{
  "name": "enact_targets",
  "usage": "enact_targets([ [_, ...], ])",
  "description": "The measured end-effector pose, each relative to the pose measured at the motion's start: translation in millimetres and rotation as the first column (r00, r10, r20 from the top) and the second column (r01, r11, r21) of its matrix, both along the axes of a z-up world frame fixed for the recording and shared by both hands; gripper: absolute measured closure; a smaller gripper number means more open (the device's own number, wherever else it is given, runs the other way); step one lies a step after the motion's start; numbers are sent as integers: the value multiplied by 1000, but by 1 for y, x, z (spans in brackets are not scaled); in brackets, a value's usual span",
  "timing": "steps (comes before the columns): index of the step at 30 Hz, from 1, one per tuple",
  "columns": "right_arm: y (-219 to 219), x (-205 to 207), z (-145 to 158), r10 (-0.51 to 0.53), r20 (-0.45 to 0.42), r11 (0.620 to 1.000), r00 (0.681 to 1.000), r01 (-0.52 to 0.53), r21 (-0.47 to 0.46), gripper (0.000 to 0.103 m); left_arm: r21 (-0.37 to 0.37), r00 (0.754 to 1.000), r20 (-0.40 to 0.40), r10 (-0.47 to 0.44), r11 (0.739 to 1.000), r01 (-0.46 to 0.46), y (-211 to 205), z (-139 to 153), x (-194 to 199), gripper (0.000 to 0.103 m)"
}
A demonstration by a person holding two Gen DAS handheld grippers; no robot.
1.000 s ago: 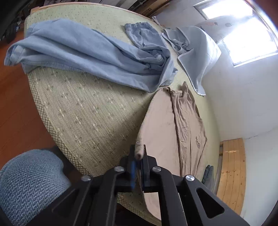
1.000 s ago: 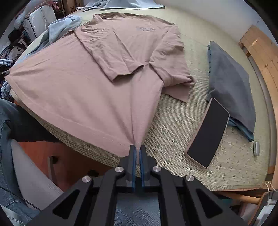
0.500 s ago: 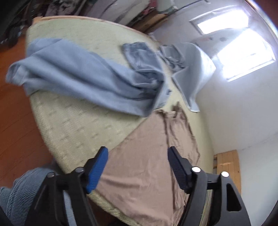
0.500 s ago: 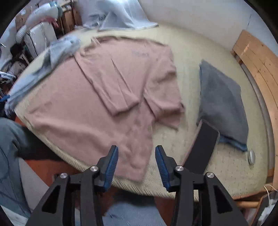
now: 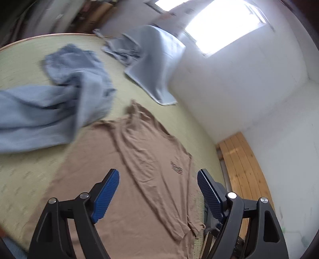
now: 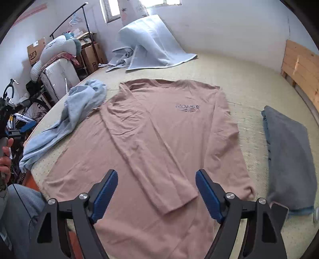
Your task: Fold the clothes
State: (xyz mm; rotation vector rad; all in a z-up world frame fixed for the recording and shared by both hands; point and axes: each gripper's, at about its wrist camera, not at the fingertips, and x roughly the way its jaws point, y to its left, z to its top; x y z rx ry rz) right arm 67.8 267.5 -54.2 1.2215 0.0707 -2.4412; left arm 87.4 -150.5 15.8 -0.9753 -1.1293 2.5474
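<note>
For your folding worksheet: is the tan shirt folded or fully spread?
Partly folded: the tan shirt lies flat on the mat, both sleeves turned in over its front.

Black tool (image 6: 156, 189) frame, ribbed blue pads (image 6: 103, 196), silver screws, blue-grey knit trousers (image 6: 18, 215)

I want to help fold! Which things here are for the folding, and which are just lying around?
For the folding:
pink shirt
blue clothes
grey folded cloth
right hand-held gripper, opening, nothing in it

Just lying around:
blanket
boxes
bicycle
clothes rack
</note>
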Motion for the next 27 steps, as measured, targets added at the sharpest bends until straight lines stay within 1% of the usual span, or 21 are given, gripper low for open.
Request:
enact_targets([
  [2,9,-17,-19,-13,17,1000,1000,13,4,20,-19,999,-7,-32,999,32,13,-2,-18,19],
  [5,29,-27,-39,-57,48,998,997,59,-28,21,-37,997,0,-74,997,74,33,-11,-51,19],
  [6,37,-30,-45,-76,62,996,995,78,-41,24,-37,996,3,-87,996,87,38,-15,-63,19],
  [7,44,-32,-51,-91,78,994,993,95,-51,35,-37,995,6,-96,995,96,43,-20,-75,19],
  [8,47,-32,-56,-98,101,993,990,104,-55,49,-37,995,9,-102,994,103,47,-26,-87,19],
  [9,51,-32,-61,-106,124,992,987,114,-58,55,-37,994,13,-109,993,109,50,-32,-97,19],
  [10,55,-32,-66,-111,147,990,983,121,-65,58,-37,993,18,-115,993,116,52,-37,-105,19],
  [14,62,-28,-85,-116,233,984,966,143,-102,58,-21,992,28,-122,992,123,57,-65,-120,19],
  [16,65,-27,-94,-132,270,980,954,166,-107,58,-3,990,58,-130,991,130,58,-81,-122,19],
  [18,70,-27,-101,-157,301,972,941,201,-120,58,-3,988,81,-134,991,134,59,-90,-127,19],
  [20,70,-28,-106,-168,314,967,934,218,-131,57,16,987,94,-131,991,130,58,-98,-132,19],
  [22,70,-31,-110,-175,325,963,929,230,-140,57,48,987,97,-130,991,126,56,-101,-136,19],
  [24,67,-35,-114,-178,332,962,926,235,-141,57,54,988,86,-127,991,122,54,-100,-138,19],
  [27,59,-40,-121,-173,344,969,923,222,-108,58,66,990,78,-120,991,115,50,-99,-140,19],
])
